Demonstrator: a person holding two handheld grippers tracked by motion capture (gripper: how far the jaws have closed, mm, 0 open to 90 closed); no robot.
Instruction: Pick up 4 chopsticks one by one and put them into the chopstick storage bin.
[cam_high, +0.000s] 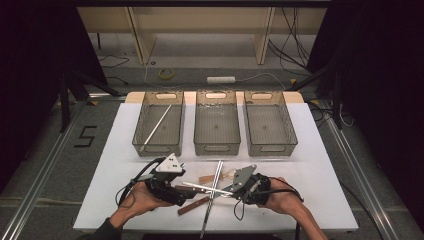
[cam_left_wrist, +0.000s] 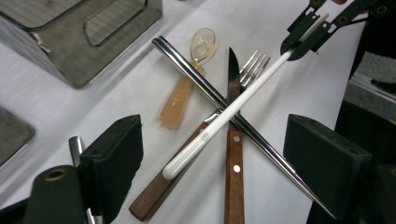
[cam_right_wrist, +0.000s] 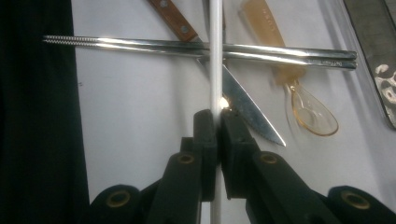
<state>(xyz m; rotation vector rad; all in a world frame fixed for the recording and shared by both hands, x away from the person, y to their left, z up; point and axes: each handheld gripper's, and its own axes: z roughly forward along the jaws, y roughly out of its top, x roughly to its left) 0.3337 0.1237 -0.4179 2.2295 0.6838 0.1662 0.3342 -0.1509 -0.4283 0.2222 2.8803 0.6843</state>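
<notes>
Three bins (cam_high: 216, 125) stand in a row at the far side of the white bench (cam_high: 310, 175). One long white stick (cam_high: 156, 127) lies slanted in the left bin (cam_high: 159, 125).

Near the front of the bench is a small pile of cutlery. Two steel chopsticks (cam_left_wrist: 261, 140) lie side by side across the pile. A knife (cam_left_wrist: 232, 140) with a wood handle and a fork (cam_left_wrist: 254, 65) with a wood handle lie under them. A clear orange spoon (cam_left_wrist: 187, 86) lies just beside them, partly under the chopsticks.

The left gripper (cam_high: 187, 192) is on the left of the pile. Its fingers (cam_left_wrist: 116, 158) are spread wide, one on each side of the pile, and they pinch nothing.

The right gripper (cam_high: 225, 189) is on the right of the pile. Its fingers (cam_right_wrist: 205, 140) are pressed together on one end of a white chopstick (cam_left_wrist: 224, 119). This chopstick slants over the knife and the steel chopsticks. Its thick end points at the left gripper, between those spread fingers. I cannot tell if it touches the pile.
</notes>
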